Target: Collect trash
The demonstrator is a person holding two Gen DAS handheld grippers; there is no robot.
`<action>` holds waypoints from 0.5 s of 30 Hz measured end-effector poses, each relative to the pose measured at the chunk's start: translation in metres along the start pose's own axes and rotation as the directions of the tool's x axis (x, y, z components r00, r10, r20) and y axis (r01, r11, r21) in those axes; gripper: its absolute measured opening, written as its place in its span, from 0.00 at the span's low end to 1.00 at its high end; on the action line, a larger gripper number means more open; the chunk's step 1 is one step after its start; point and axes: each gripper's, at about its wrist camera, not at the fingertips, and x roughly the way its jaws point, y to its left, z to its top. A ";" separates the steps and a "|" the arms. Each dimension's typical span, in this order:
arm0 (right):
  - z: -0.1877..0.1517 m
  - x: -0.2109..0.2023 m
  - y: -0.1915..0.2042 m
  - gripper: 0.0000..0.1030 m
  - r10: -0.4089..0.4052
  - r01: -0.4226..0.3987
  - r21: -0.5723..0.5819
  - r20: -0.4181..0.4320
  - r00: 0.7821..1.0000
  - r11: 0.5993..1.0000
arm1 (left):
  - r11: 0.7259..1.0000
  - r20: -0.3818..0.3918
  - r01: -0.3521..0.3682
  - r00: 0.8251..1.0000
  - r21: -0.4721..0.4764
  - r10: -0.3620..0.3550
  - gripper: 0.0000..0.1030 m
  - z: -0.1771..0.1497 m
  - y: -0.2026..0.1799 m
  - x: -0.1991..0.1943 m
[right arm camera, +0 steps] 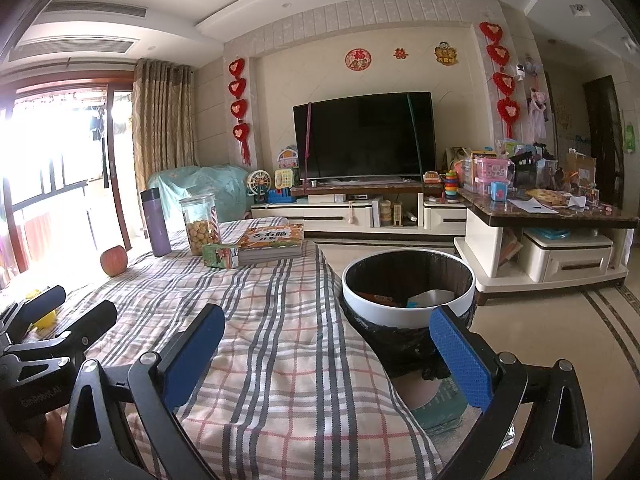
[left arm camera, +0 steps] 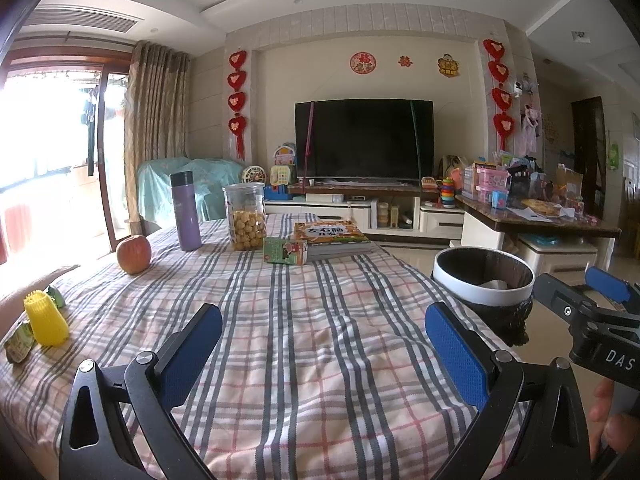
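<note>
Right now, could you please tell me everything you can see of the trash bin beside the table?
The trash bin is round, with a white rim over a black liner bag that drapes down its outside. It stands upright and open on the tiled floor, close against the checked tablecloth's hanging edge. Inside lie some scraps, one orange, one pale. Neither gripper touches it.

Grey, pink and white plaid tablecloth (left arm camera: 320, 320) lies beneath the claws' blue-padded black fingers (left arm camera: 456, 352). Ahead: purple flask (left arm camera: 185, 210), red-orange apple (left arm camera: 134, 254), green carton (left arm camera: 285, 250). Left: yellow ribbed cup (left arm camera: 45, 322). Right: white-rimmed bin (right arm camera: 408, 280), black liner.
</note>
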 end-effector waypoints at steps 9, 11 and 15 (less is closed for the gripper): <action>0.000 0.000 0.002 1.00 0.002 -0.002 0.002 -0.002 1.000 1.000 | 1.000 0.000 -0.001 1.000 0.000 0.001 1.00 0.000 0.000 0.000; 0.000 0.000 0.002 1.00 0.001 -0.001 0.000 -0.002 1.000 1.000 | 1.000 -0.001 0.001 1.000 -0.002 -0.001 1.00 0.000 0.000 0.000; 0.000 0.000 0.001 1.00 0.002 -0.002 0.001 -0.002 1.000 1.000 | 1.000 -0.007 0.003 1.000 -0.004 -0.003 1.00 -0.002 0.000 0.000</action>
